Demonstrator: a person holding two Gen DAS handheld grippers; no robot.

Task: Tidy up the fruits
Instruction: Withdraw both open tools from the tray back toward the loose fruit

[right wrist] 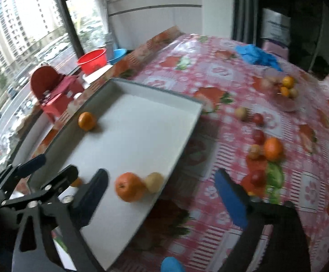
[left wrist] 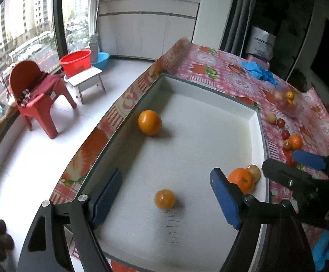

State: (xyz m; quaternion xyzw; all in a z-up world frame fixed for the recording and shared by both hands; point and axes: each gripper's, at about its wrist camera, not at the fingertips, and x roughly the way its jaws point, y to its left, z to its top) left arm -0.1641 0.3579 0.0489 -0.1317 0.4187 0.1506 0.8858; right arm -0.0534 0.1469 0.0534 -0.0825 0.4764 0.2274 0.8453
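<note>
A white tray [left wrist: 209, 90] lies on the table and holds three oranges: one far left [left wrist: 149, 122], one near [left wrist: 164, 198], one by the right wall [left wrist: 241, 179] touching a small tan fruit [left wrist: 254, 172]. My left gripper [left wrist: 166, 204] is open and empty above the tray's near end, with the near orange between its fingers' line. My right gripper [right wrist: 166, 197] is open and empty over the tray's right edge, near the orange [right wrist: 130, 187] and tan fruit [right wrist: 154, 182]. It also shows in the left wrist view [left wrist: 300, 165].
Loose fruit lies on the pink tablecloth right of the tray: an orange [right wrist: 273, 148], small red fruits [right wrist: 258, 136] and a tan one [right wrist: 241, 113]. A clear bowl of fruit [right wrist: 284, 90] and blue gloves [right wrist: 257, 55] sit farther back. A red chair [left wrist: 37, 97] stands on the floor at left.
</note>
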